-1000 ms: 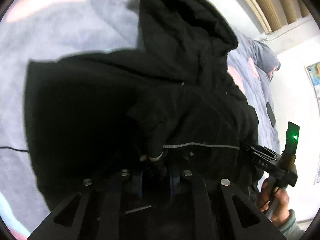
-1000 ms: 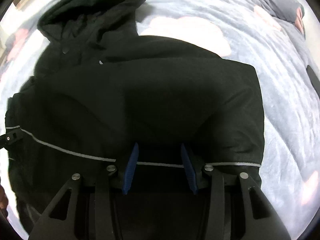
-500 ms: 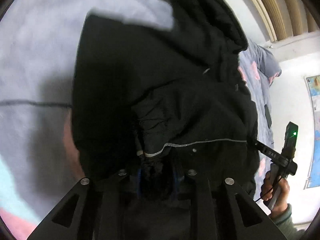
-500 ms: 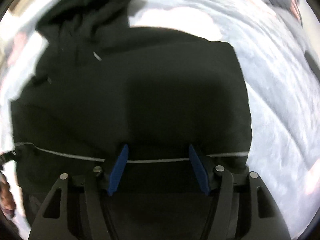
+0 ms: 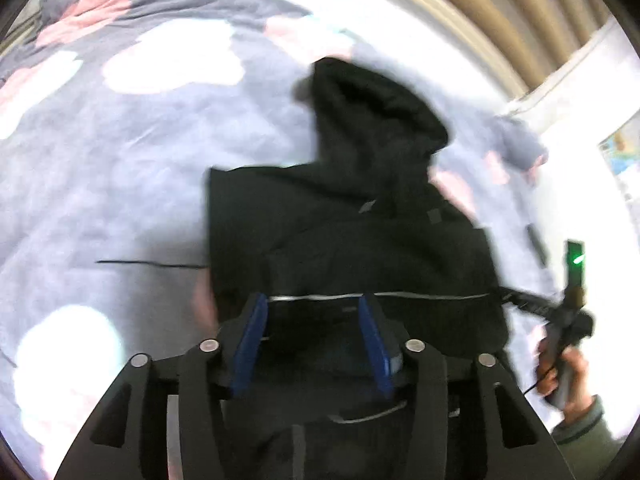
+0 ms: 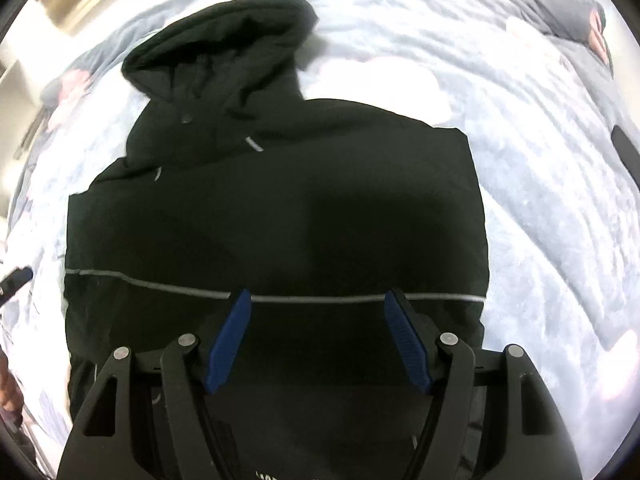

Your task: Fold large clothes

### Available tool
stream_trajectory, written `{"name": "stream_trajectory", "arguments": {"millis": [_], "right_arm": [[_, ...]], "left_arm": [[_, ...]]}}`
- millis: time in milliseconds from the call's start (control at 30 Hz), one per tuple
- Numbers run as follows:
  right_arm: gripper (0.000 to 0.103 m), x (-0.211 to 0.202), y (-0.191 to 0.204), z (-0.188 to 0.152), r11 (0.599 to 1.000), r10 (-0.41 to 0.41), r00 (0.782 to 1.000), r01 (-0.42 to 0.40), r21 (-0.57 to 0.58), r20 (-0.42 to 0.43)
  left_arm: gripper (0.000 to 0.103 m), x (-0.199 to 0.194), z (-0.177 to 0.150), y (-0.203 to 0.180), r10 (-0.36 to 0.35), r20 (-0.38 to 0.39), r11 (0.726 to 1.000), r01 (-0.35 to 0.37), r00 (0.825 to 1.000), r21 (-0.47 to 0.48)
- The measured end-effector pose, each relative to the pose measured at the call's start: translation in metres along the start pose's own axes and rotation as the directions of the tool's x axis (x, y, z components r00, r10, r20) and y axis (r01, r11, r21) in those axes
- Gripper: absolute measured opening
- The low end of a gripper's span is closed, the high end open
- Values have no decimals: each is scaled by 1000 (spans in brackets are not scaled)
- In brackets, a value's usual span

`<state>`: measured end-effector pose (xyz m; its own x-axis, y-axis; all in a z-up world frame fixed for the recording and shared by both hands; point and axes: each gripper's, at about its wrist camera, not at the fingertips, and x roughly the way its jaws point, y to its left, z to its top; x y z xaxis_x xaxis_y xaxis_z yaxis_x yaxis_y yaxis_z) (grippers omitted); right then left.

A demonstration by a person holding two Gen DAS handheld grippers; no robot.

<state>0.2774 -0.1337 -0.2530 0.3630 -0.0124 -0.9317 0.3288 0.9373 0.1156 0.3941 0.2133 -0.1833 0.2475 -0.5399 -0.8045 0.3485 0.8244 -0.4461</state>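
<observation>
Black garment: one black hooded padded jacket (image 6: 276, 208) was seen, laid flat on the bed, folded into a block with the hood (image 6: 224, 52) at the far end.
Trim: one thin silver reflective stripe (image 6: 160, 286) was seen running across the jacket near the grippers; two short silver marks were noted below the hood.
Bedding: one pale grey-blue fleece blanket with pink and white cloud patches (image 5: 120, 184) was spread under the jacket.
Left gripper: the black two-finger left gripper with blue pads (image 5: 316, 340) was seen with its jaws opening; the jacket lay beneath them, and no cloth was pressed by the pads.
Right gripper: the black two-finger right gripper with blue pads (image 6: 320, 340) was seen with its jaws parting wider, over the jacket's near edge, nothing pinched.
Right hand: one hand (image 5: 568, 376) was seen in the left view, wrapped around the right gripper's handle, beside the jacket's edge.
Cable: one thin dark cord (image 5: 152, 264) was seen on the blanket.
Writing: white lettering at the bottom of the right gripper's body was cut off and could not be read.
Wall: one coloured poster (image 5: 624, 152) was seen, its print too blurred to read.
</observation>
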Motion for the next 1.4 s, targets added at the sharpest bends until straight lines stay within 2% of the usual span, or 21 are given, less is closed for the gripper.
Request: {"name": "stream_trajectory", "arguments": {"millis": [67,167,267,367,400,467,567,633,767,833,967,1033,1167,1267,1400], "right_arm": [[72,9,6,-7,1000,-16,999,15,-20,-28],[72,33,1,-18,997,-75,993,73,-28,-90],[72,41,-6,-26,998,-62,994,60,-20,-91],[74,47,-3,-24,996,-77,992,73,-44,-100],[75,48,-2,-22,996,-78,991,73,-45,-105],[75,45,-2,-18,997,-79,989,75,-34,-128],[74,26,-3,-5,1000,-28,992,27,-3,-121],[74,11,-4,10,1000,4,997,-3,11,-82],[74,-10,-3,50,1000,16,1000,-16,18,17],[74,-9,1,80,999,24,998,-26,28,57],[74,-4,-8,115,998,35,990,-41,41,139],[74,8,8,140,997,45,984,-54,46,170],[74,35,8,185,993,68,979,-84,80,192],[74,51,9,218,989,71,975,-96,111,210],[74,71,6,247,987,80,975,-106,121,206]], "left_arm": [[51,14,-3,-5,-60,-38,998,60,997,-9],[51,63,-13,-11,-40,-136,999,38,990,-16],[48,101,-28,3,-18,-204,999,8,979,-51],[46,108,-24,17,-64,-213,991,37,975,-132],[42,107,-21,21,-70,-223,988,37,972,-147],[35,99,-18,21,-55,-238,992,25,970,-125],[35,79,-6,6,-53,-215,997,41,975,-60],[35,61,11,-2,-66,-167,998,65,984,-14],[36,40,57,-24,-69,-59,995,72,996,63],[37,42,88,-28,-65,-20,994,67,998,88],[37,56,129,-32,-34,25,992,31,999,122],[37,67,150,-33,-25,43,992,20,999,121],[46,97,191,-25,5,65,997,-10,998,81],[46,121,218,-9,-18,68,1000,17,998,12],[47,154,240,-3,22,44,1000,-21,999,-17]]}}
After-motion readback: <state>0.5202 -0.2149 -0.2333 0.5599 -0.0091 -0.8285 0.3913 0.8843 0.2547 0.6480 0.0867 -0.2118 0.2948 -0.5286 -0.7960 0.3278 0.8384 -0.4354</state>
